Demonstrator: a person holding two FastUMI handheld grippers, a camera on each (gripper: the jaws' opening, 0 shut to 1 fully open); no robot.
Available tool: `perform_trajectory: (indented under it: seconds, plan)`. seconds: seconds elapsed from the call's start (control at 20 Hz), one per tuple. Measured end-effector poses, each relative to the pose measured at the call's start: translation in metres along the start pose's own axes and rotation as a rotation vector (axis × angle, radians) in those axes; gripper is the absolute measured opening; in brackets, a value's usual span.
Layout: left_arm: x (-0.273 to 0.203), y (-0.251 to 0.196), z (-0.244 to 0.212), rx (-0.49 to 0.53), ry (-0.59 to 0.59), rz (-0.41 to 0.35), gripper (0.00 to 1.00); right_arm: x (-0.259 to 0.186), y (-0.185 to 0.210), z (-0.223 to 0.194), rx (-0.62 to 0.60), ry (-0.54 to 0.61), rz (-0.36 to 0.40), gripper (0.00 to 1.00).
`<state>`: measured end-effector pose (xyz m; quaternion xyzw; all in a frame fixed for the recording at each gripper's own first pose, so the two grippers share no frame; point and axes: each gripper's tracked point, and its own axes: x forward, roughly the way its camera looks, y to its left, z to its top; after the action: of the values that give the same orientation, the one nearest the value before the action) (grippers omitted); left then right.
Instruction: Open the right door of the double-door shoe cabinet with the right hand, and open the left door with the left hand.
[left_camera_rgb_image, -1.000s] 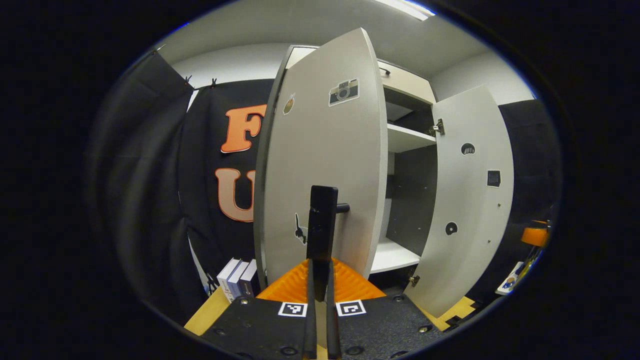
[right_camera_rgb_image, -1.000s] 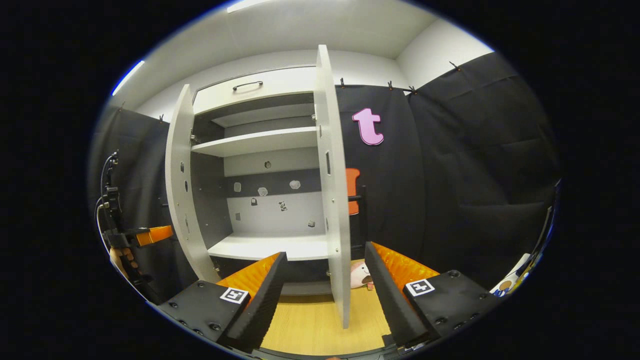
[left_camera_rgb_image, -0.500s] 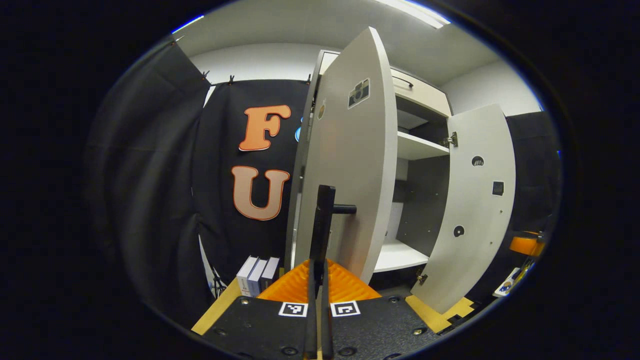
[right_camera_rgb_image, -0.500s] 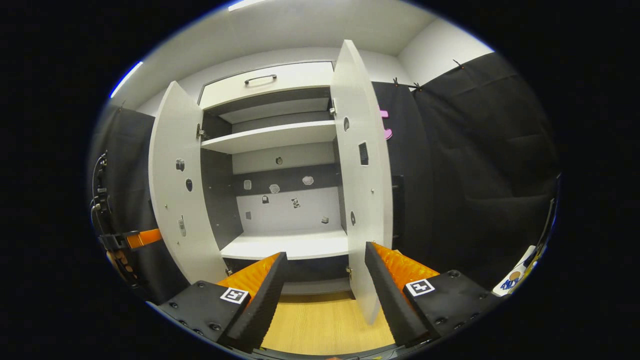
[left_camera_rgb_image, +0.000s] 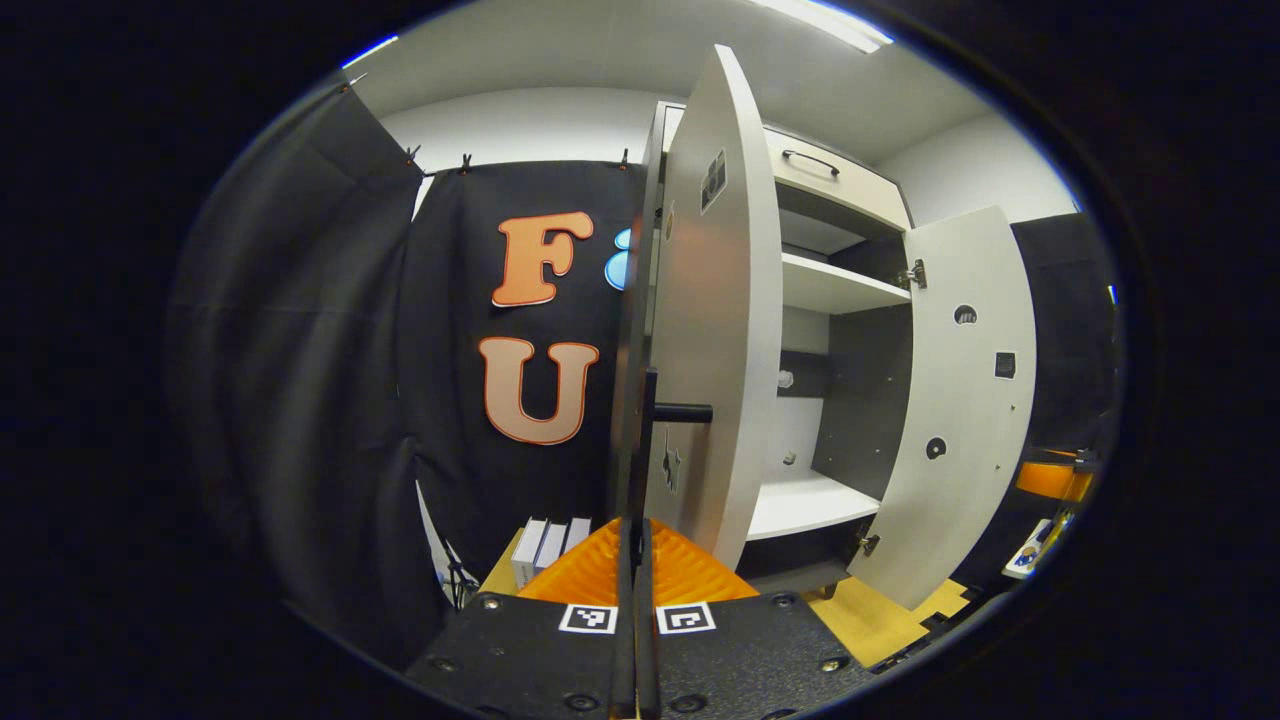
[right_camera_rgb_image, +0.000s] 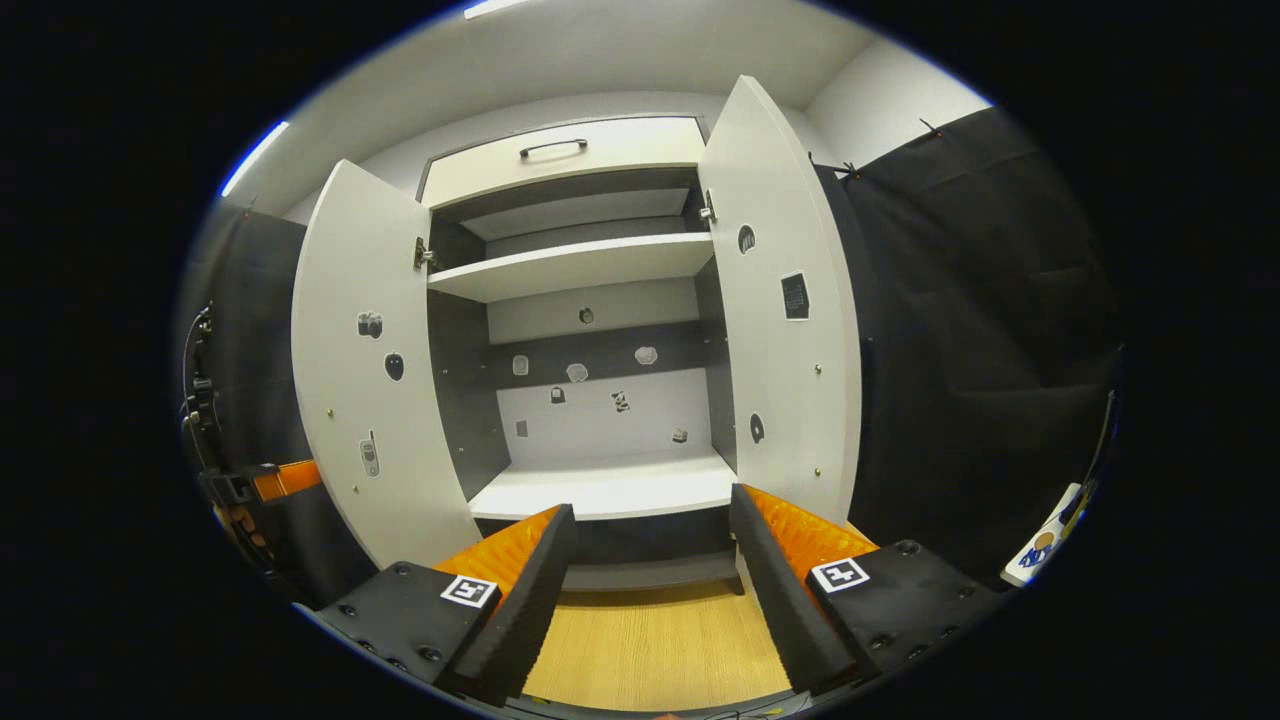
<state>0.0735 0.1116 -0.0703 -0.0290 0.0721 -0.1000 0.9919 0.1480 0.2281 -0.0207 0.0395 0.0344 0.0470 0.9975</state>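
With both doors (right_camera_rgb_image: 375, 350) swung wide, shelves (right_camera_rgb_image: 580, 270) show.

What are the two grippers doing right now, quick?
Left gripper: closed on the left door's handle.
Right gripper: open, holding nothing, in front of the open cabinet.

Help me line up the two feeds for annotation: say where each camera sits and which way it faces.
Left gripper view: rides the left hand-held gripper, facing the left door's edge; its own fingers, closed on the door handle, show at the bottom.
Right gripper view: rides the right hand-held gripper, facing straight into the open cabinet; its spread fingers show below, free of the right door.
Shared: both doors, the shelves and the top drawer.
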Motion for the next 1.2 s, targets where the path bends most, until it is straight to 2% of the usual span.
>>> perform_trajectory:
  seconds: [0.25, 0.6, 0.9, 1.05, 1.2]
  plan:
    - [-0.012, -0.007, -0.001, -0.007, 0.013, -0.058, 0.0, -0.004, 0.003, 0.0, -0.006, -0.011, -0.016, 0.98]
    - [-0.048, -0.002, -0.003, 0.008, 0.015, -0.055, 0.0, -0.02, -0.009, 0.003, -0.04, -0.043, -0.057, 0.98]
    - [-0.084, 0.0, 0.01, 0.054, -0.011, 0.001, 0.0, -0.035, -0.024, -0.002, -0.077, -0.052, -0.097, 0.98]
    - [-0.099, -0.011, 0.018, 0.062, -0.02, 0.014, 0.09, -0.047, -0.034, -0.002, -0.082, -0.05, -0.104, 0.98]
    - [-0.11, -0.023, 0.027, 0.055, -0.041, 0.032, 0.25, -0.062, -0.05, 0.005, -0.084, -0.063, -0.12, 0.98]
